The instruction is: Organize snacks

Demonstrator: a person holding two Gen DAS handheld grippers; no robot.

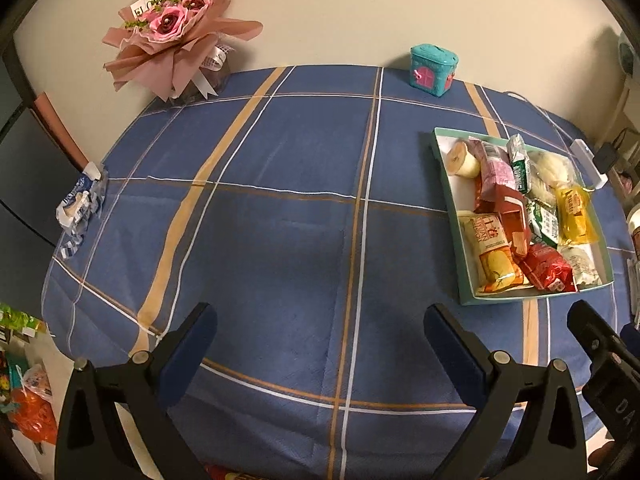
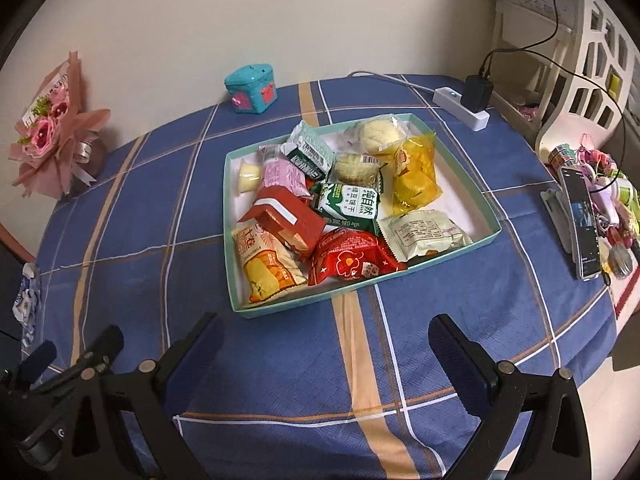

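A shallow teal-rimmed box [image 2: 486,208] [image 1: 448,200] holds several wrapped snacks: a red flower pack [image 2: 348,260], an orange-yellow pack [image 2: 266,264], a red carton [image 2: 286,216], a green-white pack [image 2: 352,204], a yellow pack [image 2: 416,176] and a small jelly cup [image 2: 248,174]. My right gripper [image 2: 326,344] hangs open over the cloth just in front of the box, holding nothing. My left gripper [image 1: 320,332] is open above bare tablecloth, with the box to its right. The right tool's finger [image 1: 596,336] shows at the lower right of the left wrist view.
Blue plaid tablecloth [image 1: 280,208] covers a round table against the wall. A pink bouquet [image 1: 176,28] and a teal toy box [image 1: 434,70] stand at the back. A crumpled blue-white wrapper [image 1: 80,204] lies at the left edge. A power strip [image 2: 462,108], phone [image 2: 580,216] and trinkets sit right.
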